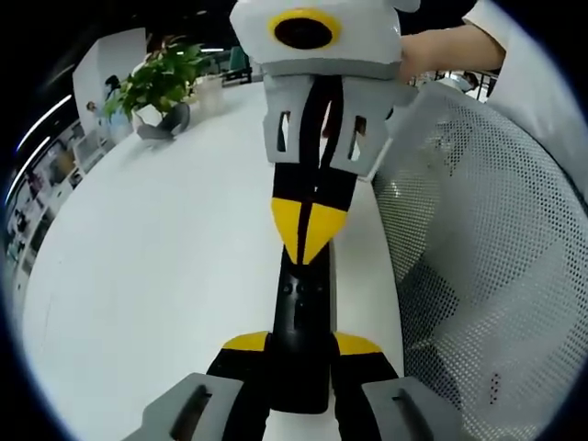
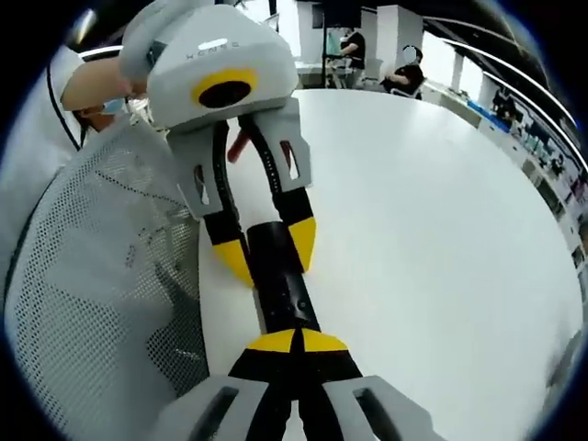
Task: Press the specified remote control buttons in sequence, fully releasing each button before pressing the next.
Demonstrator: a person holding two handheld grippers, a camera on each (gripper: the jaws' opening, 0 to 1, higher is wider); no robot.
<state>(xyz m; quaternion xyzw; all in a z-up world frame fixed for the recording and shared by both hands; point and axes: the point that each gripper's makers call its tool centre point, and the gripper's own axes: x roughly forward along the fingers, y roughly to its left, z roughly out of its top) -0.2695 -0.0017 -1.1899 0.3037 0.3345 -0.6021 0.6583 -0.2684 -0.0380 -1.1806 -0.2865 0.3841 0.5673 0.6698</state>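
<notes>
Clamped between the yellow-tipped jaws of the left gripper (image 1: 299, 354) is the near end of a black remote control (image 1: 300, 322), which lies lengthwise near the edge of a white table (image 1: 165, 276). From the far side, the right gripper (image 1: 312, 234) is brought down with its jaws closed to a point, the tips set on the remote's upper face. In the right gripper view, the same narrow tip (image 2: 296, 342) is seen on the remote (image 2: 280, 276). A white mesh chair back (image 1: 478, 276) is seen beside the table, and a potted plant (image 1: 161, 83) well apart at the far end.
</notes>
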